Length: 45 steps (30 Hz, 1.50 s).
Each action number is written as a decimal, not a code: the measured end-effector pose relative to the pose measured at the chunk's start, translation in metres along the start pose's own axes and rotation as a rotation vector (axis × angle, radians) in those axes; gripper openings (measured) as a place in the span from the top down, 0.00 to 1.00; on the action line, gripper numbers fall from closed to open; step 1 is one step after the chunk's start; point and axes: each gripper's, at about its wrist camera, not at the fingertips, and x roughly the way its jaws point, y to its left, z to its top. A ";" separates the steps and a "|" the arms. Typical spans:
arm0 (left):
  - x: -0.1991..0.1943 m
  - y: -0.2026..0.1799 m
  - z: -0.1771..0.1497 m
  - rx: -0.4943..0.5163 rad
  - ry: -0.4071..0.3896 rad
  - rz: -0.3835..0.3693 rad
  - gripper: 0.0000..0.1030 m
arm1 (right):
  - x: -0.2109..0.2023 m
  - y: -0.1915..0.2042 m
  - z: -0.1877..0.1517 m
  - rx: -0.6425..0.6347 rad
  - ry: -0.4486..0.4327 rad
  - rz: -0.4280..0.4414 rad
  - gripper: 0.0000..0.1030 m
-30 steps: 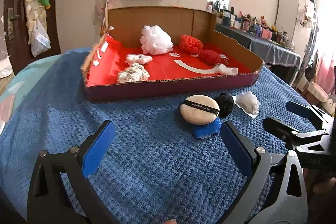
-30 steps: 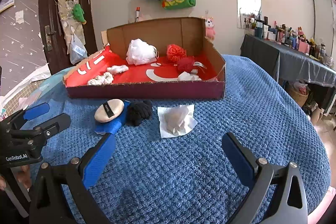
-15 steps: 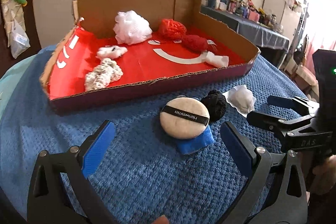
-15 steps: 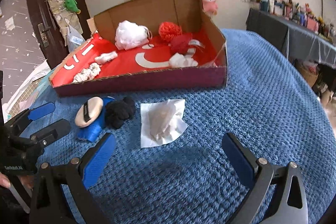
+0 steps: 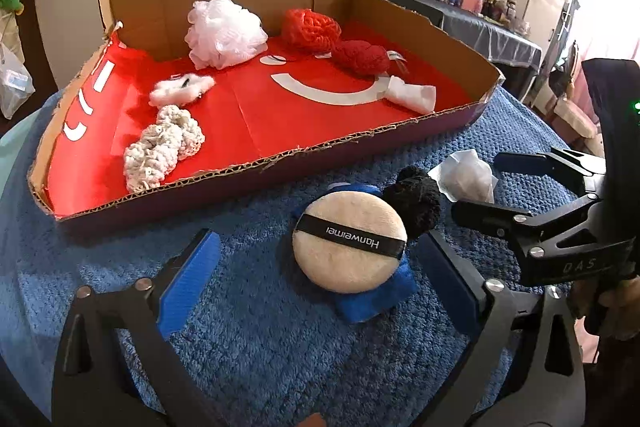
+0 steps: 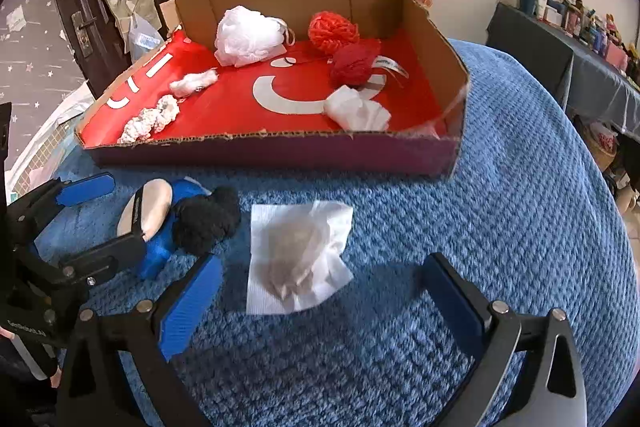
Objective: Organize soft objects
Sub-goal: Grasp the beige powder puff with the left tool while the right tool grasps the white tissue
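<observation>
- We see the left claw low in the left wrist view, its jaws spread but closing; the cream powder puff sits between them, and the blue pads are not pressing on it.
- The puff lies on a folded blue cloth, just right of centre in that frame, with a black pompom touching its upper right edge.
- Over in the right wrist view, the right claw gapes wide at the bottom of the frame, gripping nothing.
- Just above it, at centre, a crumpled white tissue lies flat on the blue knitted cover.
- The cardboard tray fills the upper middle of that frame, red-lined inside.
- Inside it we count a white mesh sponge at the back, an orange knit ball and a red knit ball to its right, another tissue at the front, and two pale woolly bits at the left.
</observation>
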 end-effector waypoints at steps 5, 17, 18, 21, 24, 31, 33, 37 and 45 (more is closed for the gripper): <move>0.007 0.005 0.000 -0.025 0.028 -0.011 0.12 | 0.006 0.004 0.005 -0.029 0.011 -0.007 0.10; 0.009 0.001 0.000 -0.026 0.031 -0.107 0.48 | 0.008 0.014 0.004 -0.083 -0.004 0.003 0.47; 0.007 0.000 0.000 -0.027 0.025 -0.104 0.48 | 0.008 0.015 0.003 -0.091 -0.008 0.005 0.50; 0.002 0.001 0.001 -0.032 0.009 -0.101 0.49 | 0.004 0.017 0.001 -0.106 -0.022 0.010 0.65; -0.005 0.002 0.002 -0.035 -0.008 -0.101 0.50 | -0.001 0.019 0.000 -0.116 -0.035 0.021 0.69; -0.026 0.005 0.005 -0.027 -0.063 -0.091 0.50 | -0.018 0.026 0.002 -0.114 -0.085 0.033 0.70; -0.029 0.006 0.006 -0.029 -0.069 -0.090 0.50 | -0.024 0.027 0.004 -0.116 -0.100 0.037 0.70; -0.030 0.010 0.008 -0.033 -0.075 -0.088 0.50 | -0.031 0.030 0.010 -0.118 -0.118 0.052 0.70; -0.038 0.011 0.014 -0.021 -0.098 -0.095 0.50 | -0.031 0.032 0.016 -0.107 -0.125 0.078 0.70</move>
